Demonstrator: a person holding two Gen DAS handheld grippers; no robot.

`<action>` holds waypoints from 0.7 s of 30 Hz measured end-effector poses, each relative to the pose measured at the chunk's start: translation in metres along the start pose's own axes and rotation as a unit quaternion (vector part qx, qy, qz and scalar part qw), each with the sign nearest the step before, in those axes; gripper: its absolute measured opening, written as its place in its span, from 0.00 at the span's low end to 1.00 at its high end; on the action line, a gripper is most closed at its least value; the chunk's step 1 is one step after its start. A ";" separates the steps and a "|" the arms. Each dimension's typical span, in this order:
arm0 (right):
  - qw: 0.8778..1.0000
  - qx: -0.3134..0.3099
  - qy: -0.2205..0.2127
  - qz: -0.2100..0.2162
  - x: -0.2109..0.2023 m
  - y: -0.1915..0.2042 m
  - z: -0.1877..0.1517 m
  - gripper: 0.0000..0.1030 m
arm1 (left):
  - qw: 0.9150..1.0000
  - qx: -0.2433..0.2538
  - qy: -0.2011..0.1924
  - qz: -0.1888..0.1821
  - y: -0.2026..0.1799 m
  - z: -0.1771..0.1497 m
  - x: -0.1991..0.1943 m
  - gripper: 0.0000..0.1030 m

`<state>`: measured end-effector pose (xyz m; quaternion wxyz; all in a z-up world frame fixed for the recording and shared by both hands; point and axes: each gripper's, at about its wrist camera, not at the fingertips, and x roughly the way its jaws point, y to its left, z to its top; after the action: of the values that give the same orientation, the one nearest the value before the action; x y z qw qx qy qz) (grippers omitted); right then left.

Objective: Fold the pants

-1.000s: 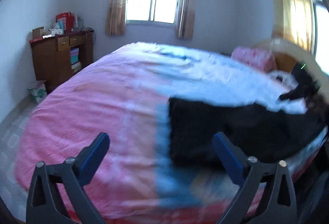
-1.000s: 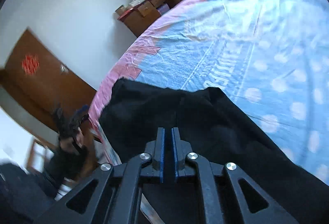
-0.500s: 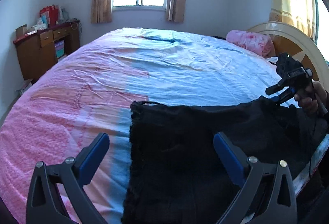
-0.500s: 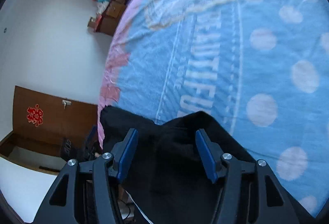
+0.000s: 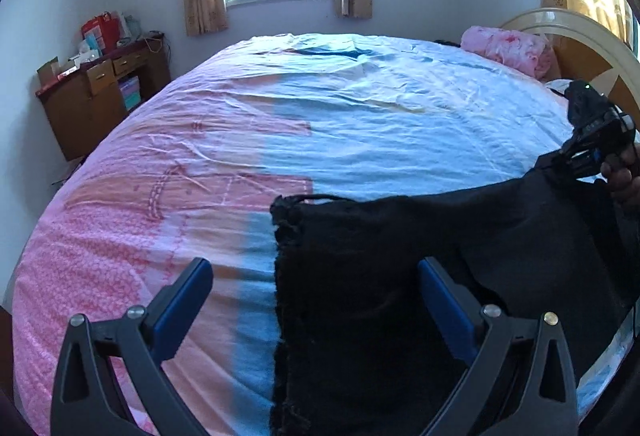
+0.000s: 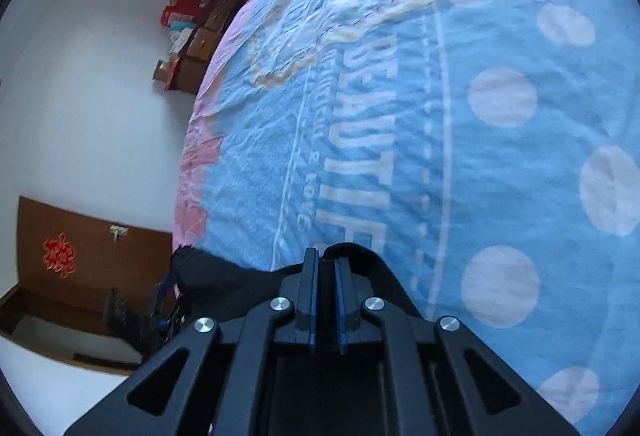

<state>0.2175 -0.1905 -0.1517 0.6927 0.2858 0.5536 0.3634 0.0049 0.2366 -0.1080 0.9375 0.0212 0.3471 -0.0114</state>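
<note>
pants (image 5: 400, 276): black, flat on bed (image 5: 320, 107), spread under both tongs
left tongs (image 5: 316, 304): wide open, empty, above pants' frayed edge
right tongs (image 6: 325, 300): closing on a fabric bump
risk: thin pinch slips w/ any lift; pants bunch, fold skews

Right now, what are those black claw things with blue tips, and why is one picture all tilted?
They are two grabbers, and a person holds one in each hand. Each has a little camera looking out past its two fingers, so you get two pictures, and one is tilted.

In the left picture the left gripper is wide open above the black pants lying on the bed. Far right you can see the person's hand holding the other grabber.

In the right picture the right gripper is closing, with a fold of the pants between its fingers.
</note>
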 end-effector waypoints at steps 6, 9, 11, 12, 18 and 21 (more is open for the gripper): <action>0.997 -0.005 -0.079 -0.008 -0.101 -0.007 -0.043 0.54 | 0.999 0.031 -0.036 0.002 -0.030 0.007 -0.044 1.00; 0.991 -0.021 -0.129 -0.039 -0.171 -0.013 -0.095 0.54 | 0.996 0.056 -0.048 -0.043 -0.070 0.015 -0.059 1.00; 0.983 -0.020 -0.165 -0.080 -0.220 -0.024 -0.133 0.54 | 0.993 0.069 -0.046 -0.079 -0.103 0.020 -0.060 1.00; 0.978 -0.013 -0.182 -0.099 -0.245 -0.033 -0.151 0.54 | 0.990 0.079 -0.045 -0.106 -0.126 0.024 -0.057 1.00; 0.912 0.100 -0.353 -0.183 -0.417 -0.080 -0.257 0.54 | 0.966 0.127 -0.030 -0.223 -0.248 0.038 -0.033 1.00; 0.870 0.152 -0.420 -0.210 -0.474 -0.094 -0.304 0.54 | 0.953 0.146 -0.026 -0.263 -0.305 0.036 -0.022 1.00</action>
<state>-0.1197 -0.6347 -0.0304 0.8678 0.3906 0.3053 -0.0335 0.0002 -0.0698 -0.0760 0.8965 0.0658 0.3105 -0.3091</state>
